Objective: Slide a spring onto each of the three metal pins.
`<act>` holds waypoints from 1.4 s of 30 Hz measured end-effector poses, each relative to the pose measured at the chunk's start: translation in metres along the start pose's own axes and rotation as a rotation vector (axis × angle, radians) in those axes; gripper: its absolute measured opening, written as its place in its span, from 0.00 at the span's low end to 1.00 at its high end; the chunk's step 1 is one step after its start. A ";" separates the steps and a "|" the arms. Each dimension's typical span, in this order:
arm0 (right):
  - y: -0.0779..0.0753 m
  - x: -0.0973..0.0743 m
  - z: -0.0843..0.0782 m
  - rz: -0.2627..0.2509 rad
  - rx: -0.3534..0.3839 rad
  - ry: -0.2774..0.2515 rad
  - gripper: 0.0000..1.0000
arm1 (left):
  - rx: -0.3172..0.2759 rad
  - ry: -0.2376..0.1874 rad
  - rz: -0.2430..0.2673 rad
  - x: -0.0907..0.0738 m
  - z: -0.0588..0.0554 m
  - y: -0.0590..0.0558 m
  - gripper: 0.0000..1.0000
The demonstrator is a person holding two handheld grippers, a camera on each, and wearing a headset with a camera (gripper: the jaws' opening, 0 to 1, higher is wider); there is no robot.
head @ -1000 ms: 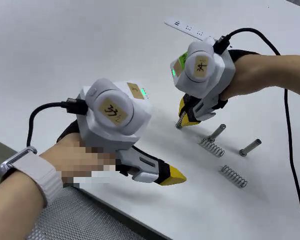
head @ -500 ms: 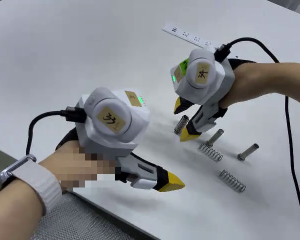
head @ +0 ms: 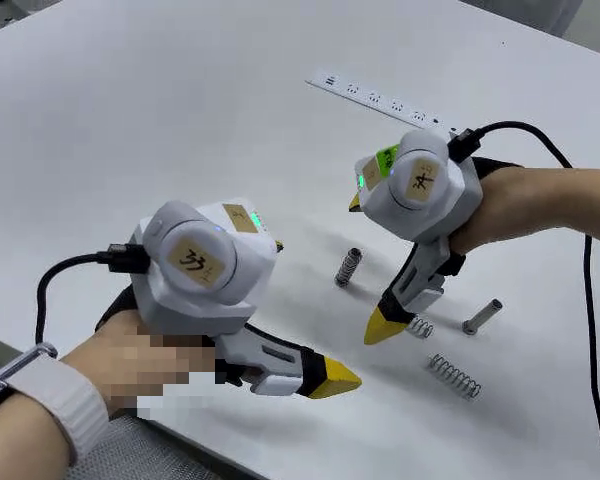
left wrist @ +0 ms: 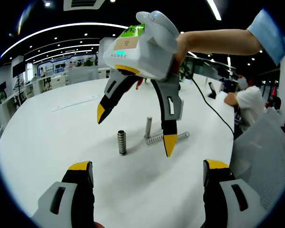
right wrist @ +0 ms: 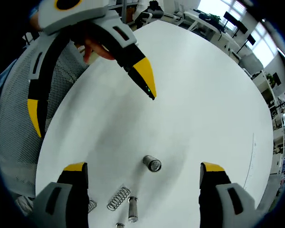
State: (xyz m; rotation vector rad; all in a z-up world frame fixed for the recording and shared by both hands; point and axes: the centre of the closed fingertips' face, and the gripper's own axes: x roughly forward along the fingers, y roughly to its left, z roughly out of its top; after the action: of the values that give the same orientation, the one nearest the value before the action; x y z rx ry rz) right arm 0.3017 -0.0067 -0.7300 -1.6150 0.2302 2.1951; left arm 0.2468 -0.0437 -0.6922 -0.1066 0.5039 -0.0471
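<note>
White table (head: 130, 120): power strip (head: 380, 98) at 1 o'clock, upright spring-clad pin (head: 349, 266) near centre, bare pin (head: 481, 316) and half-hidden spring (head: 418, 326) at 4 o'clock, loose spring (head: 453, 376) at 5.

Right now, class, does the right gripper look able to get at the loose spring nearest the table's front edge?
Probably yes. The right gripper hangs with its jaws open just beside the spring, which lies flat on bare table with nothing on or against it.

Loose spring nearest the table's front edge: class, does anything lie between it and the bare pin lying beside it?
Nothing visible does. In the head view, bare table separates the loose spring from the bare pin lying just beyond it.
</note>
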 end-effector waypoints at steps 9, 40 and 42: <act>0.002 -0.009 0.007 -0.074 0.102 -0.126 0.99 | -0.026 -0.016 0.001 0.000 0.001 0.000 0.99; 0.058 -0.074 -0.069 -0.346 0.500 -0.316 0.99 | -0.054 -0.062 0.020 -0.004 0.006 0.008 0.97; 0.062 -0.077 -0.075 -0.365 0.519 -0.322 0.99 | -0.047 -0.055 0.014 -0.004 0.006 0.006 0.97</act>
State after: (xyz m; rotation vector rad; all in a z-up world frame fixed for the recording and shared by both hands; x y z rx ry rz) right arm 0.3612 -0.1075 -0.6874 -0.9267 0.3442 1.8730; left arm 0.2461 -0.0372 -0.6852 -0.1498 0.4504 -0.0182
